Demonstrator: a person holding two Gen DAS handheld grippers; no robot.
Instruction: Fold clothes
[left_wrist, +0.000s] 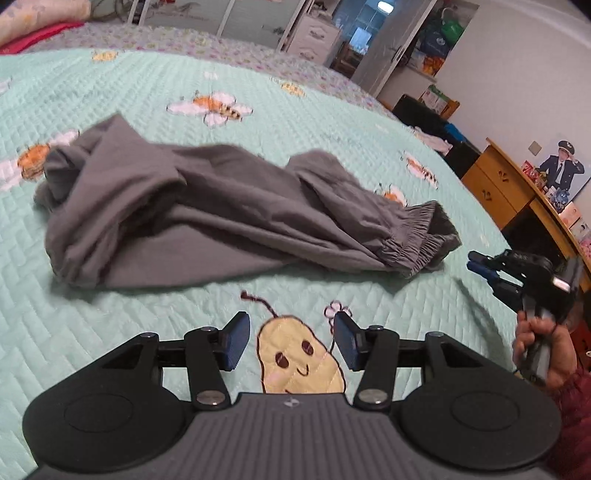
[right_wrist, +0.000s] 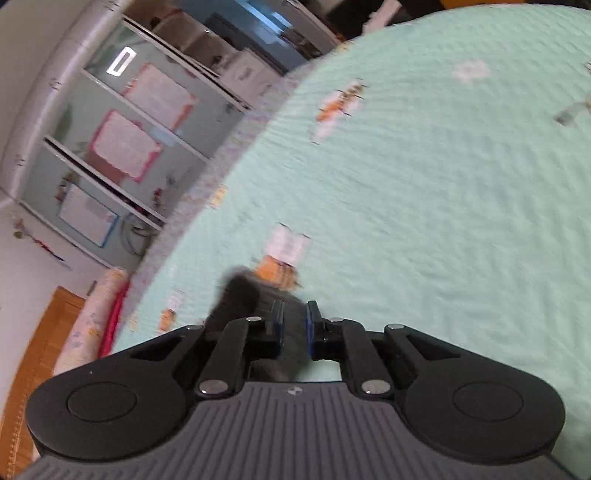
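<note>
Blurring hides whether the right tool (right_wrist: 294, 323) grips the grey trousers (right_wrist: 240, 295).

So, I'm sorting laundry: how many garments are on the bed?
1: grey trousers crumpled mid-bed, ahead of the left tongs. Anything beyond the bed's visible part could be hidden.

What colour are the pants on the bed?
The pants are plain dark grey, with no pattern. They show best in the left wrist view.

Even, soft indoor light. The left wrist view is mostly sharp; the right wrist view is motion-blurred. Fisheye curving bends both edges.
</note>
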